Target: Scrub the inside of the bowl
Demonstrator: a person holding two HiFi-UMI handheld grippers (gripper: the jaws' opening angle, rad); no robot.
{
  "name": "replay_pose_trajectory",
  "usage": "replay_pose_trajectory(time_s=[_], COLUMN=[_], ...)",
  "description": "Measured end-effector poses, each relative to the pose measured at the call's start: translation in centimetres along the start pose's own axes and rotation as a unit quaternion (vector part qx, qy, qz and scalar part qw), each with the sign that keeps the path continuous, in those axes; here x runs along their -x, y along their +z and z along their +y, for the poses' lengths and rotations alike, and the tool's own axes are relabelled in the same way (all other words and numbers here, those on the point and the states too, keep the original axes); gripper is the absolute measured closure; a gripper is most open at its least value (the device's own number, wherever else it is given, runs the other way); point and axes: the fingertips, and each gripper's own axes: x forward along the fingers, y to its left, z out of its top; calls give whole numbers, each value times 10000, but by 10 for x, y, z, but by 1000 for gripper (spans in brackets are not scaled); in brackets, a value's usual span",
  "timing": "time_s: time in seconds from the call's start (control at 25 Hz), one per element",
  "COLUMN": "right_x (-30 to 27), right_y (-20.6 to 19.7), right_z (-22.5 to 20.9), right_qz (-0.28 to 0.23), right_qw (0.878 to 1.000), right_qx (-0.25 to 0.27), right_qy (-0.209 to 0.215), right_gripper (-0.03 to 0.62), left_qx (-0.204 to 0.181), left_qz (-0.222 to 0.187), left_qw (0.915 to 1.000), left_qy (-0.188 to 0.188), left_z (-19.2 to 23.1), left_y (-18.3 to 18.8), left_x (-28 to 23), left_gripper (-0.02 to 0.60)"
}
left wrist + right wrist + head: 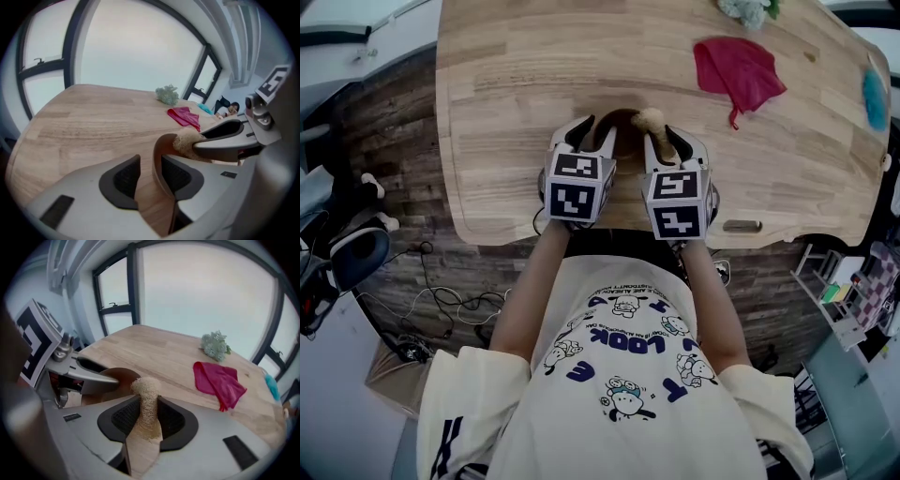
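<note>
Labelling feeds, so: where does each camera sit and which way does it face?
Head view: on the person's head, looking steeply down at the wooden table; shirt, forearms, left gripper and right gripper show.
Left gripper view: on the left gripper, facing across the table along its open jaws, bowl rim between.
Right gripper view: on the right gripper, along jaws shut on the loofah.
Shared: both gripper views show the red cloth.

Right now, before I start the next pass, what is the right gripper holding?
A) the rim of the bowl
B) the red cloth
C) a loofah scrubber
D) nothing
C: in the right gripper view, the right gripper has its jaws closed on a tan loofah scrubber. The scrubber's tip sticks up beside the brown bowl.
</note>
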Motion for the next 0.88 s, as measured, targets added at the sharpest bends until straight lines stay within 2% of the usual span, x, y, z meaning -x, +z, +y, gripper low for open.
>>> replay_pose_trajectory(time_s=[0.08, 0.16, 0.32, 0.36, 0.4, 0.48, 0.68, 0.88], right_x=[-3, -5, -7, -8, -8, -8, -10, -11], right_y=[4, 8, 13, 14, 14, 15, 17, 14], right_z=[3, 6, 11, 12, 13, 13, 10, 2], right_qz=[9, 1, -54, -69, -80, -92, -94, -32], right_qw=[9986, 9949, 9859, 9844, 9836, 9835, 9858, 9961], right_qx=[522, 997, 1648, 1719, 1752, 1744, 1620, 834], right_qy=[93, 173, 304, 359, 411, 469, 426, 290], right_gripper=[474, 474, 474, 474, 474, 474, 474, 474], left_qx=[-591, -947, -1004, -992, -972, -897, -671, -141], left_qz=[29, 127, 517, 587, 620, 605, 522, 343], left_qw=[9982, 9954, 9926, 9922, 9921, 9927, 9949, 9986], left_qy=[-22, -113, -441, -477, -497, -539, -545, -382], left_z=[-3, -6, -10, -10, -9, -10, -10, -5], left_y=[6, 8, -2, -4, -6, -6, -3, 0], left_x=[0, -3, -11, -12, -13, -14, -14, -14], left_gripper=[411, 411, 413, 439, 500, 535, 540, 540])
